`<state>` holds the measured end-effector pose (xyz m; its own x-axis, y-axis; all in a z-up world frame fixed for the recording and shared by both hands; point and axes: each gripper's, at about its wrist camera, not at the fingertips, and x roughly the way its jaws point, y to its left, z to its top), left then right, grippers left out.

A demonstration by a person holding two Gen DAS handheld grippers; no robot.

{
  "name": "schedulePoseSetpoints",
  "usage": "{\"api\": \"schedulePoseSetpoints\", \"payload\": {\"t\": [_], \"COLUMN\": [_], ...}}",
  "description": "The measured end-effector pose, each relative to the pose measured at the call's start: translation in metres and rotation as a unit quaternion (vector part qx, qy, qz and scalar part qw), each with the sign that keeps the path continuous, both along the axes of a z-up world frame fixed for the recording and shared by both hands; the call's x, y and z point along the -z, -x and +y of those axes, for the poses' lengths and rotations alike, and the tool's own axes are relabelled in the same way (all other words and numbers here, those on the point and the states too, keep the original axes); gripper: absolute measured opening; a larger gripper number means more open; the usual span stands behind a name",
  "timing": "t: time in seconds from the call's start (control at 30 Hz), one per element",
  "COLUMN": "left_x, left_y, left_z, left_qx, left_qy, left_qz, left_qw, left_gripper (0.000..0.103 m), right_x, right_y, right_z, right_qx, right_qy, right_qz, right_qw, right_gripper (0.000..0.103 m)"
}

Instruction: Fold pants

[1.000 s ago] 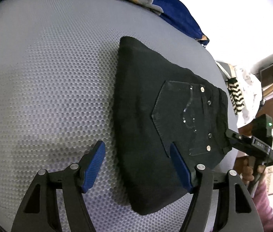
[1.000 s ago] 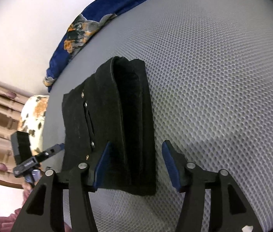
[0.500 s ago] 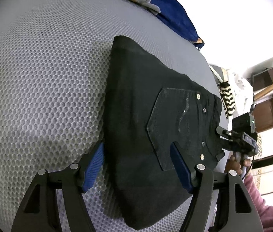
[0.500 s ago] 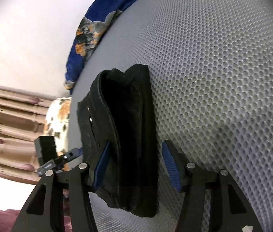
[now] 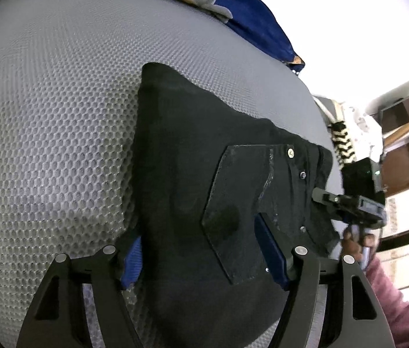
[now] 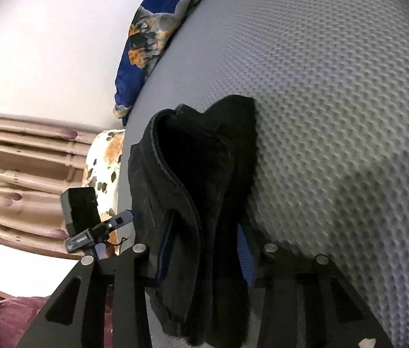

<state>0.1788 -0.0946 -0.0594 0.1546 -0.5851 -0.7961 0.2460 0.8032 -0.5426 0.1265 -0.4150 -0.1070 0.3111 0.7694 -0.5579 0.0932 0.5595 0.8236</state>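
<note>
Blue pads of the right gripper (image 6: 204, 256) stand on both sides of the near end of the folded black pants (image 6: 204, 174). Its jaws have just been closing, and the thick stack of cloth now fills the gap between them, so the pads seem to press on it. The upper layer of the pants bulges up here and shows a curved seam.

In the left wrist view, the left gripper (image 5: 201, 258) has its jaws wide apart. One blue pad sits at the left edge of the pants (image 5: 193, 174), partly hidden under the cloth, and the other pad lies over the back pocket (image 5: 233, 203). I cannot see the pads squeezing the cloth; it looks loose between them.

The pants lie on a grey mattress (image 5: 53, 121) with a honeycomb texture, folded into a compact bundle, and small metal rivets show near the pocket. At the far edge of the mattress there is a blue blanket (image 6: 146, 43) with an orange and grey print. A maroon sleeve (image 5: 393, 298) of the person shows at the right. Pleated beige curtains (image 6: 16, 174) hang beyond the mattress in the right wrist view.
</note>
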Motion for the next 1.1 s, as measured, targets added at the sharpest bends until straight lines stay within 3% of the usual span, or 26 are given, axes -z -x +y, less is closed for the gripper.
{"api": "schedulePoseSetpoints", "payload": {"t": [0.17, 0.33, 0.5, 0.67, 1.1], "left_x": [-0.006, -0.01, -0.017, -0.024, -0.043], "left_y": [0.011, 0.009, 0.017, 0.022, 0.04], "left_z": [-0.008, -0.012, -0.02, -0.018, 0.011], "left_qx": [0.02, 0.009, 0.017, 0.022, 0.009], "left_qy": [-0.08, -0.108, -0.144, -0.147, -0.138], "left_qz": [-0.043, -0.042, -0.071, -0.087, -0.116], "left_qw": [0.9957, 0.9933, 0.9868, 0.9851, 0.9836], "left_gripper": [0.05, 0.039, 0.027, 0.021, 0.019], "right_x": [-0.007, -0.019, -0.035, -0.05, -0.078], "right_y": [0.006, 0.009, 0.01, 0.011, 0.016], "right_z": [0.009, 0.018, 0.028, 0.035, 0.073], "right_qx": [0.027, 0.044, 0.053, 0.058, 0.048], "right_qy": [0.036, 0.091, 0.141, 0.153, 0.146], "right_qz": [-0.009, -0.012, -0.019, -0.026, -0.039], "right_qw": [0.999, 0.995, 0.988, 0.986, 0.987], "right_gripper": [0.032, 0.03, 0.027, 0.023, 0.021]}}
